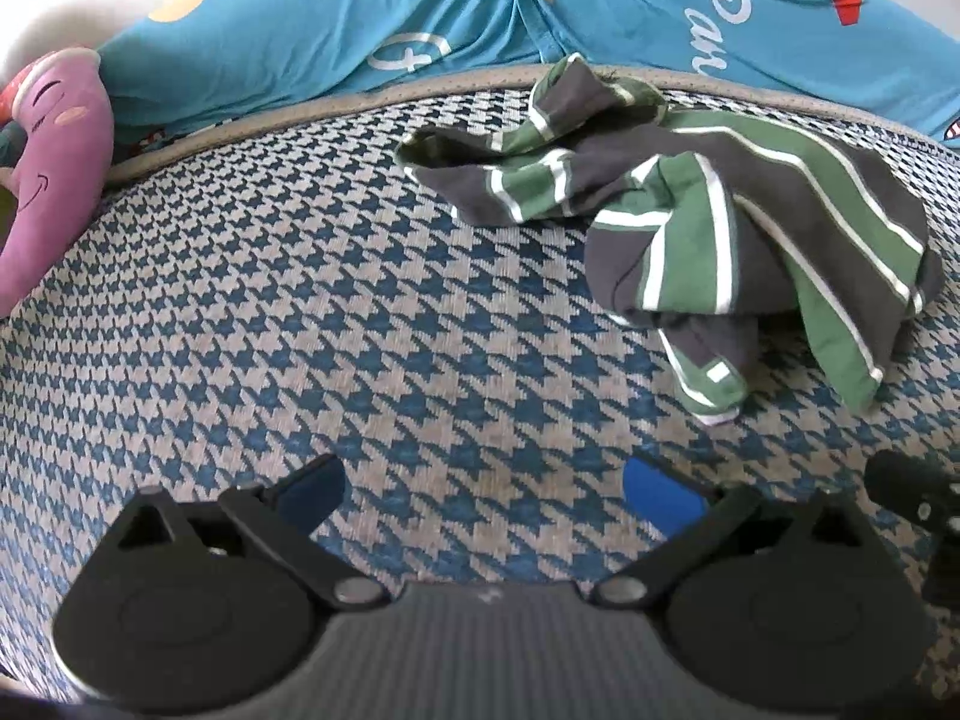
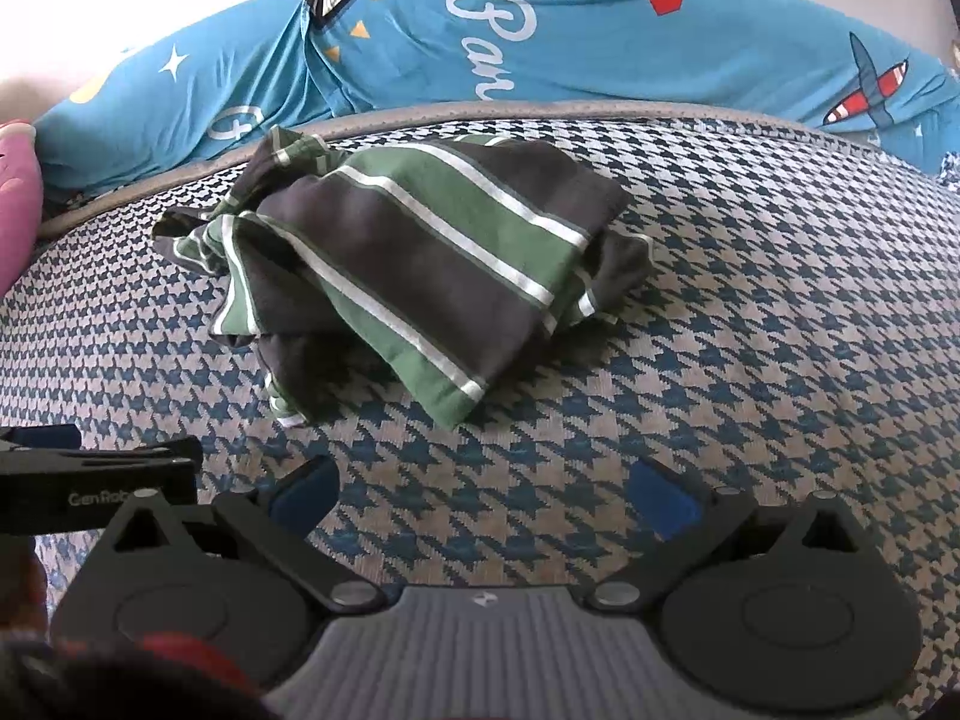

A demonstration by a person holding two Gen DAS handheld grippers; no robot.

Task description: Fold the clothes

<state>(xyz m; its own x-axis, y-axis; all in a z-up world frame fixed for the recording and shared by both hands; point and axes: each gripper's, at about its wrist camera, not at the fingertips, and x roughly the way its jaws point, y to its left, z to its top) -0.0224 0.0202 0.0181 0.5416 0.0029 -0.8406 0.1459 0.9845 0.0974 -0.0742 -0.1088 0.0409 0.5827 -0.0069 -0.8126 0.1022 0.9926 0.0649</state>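
A crumpled striped garment [image 1: 678,204] [image 2: 408,258], dark grey and green with thin white lines, lies in a loose heap on a mat [image 1: 360,330] [image 2: 750,312] woven in a blue and beige houndstooth pattern. The heap sits toward the mat's far edge, near its grey piped border. One twisted end reaches to that border; another corner hangs down toward the cameras.

Neither gripper touches the garment. The left gripper [image 1: 486,489] hovers above the bare mat, well short of the cloth, its two blue-padded fingers spread wide with nothing between them. The right gripper [image 2: 483,489] is held the same way, fingers wide apart and empty, with the heap ahead of it and a little to its left. The left gripper's black body [image 2: 102,483] shows at the left edge of the right wrist view, just beside the right gripper.

Beyond the mat's border lies bright blue bedding [image 1: 660,12] [image 2: 600,36] printed with white script, stars and a red and white aeroplane. A pink plush toy [image 1: 54,168] [image 2: 15,204] with a stitched smile rests at the far left.
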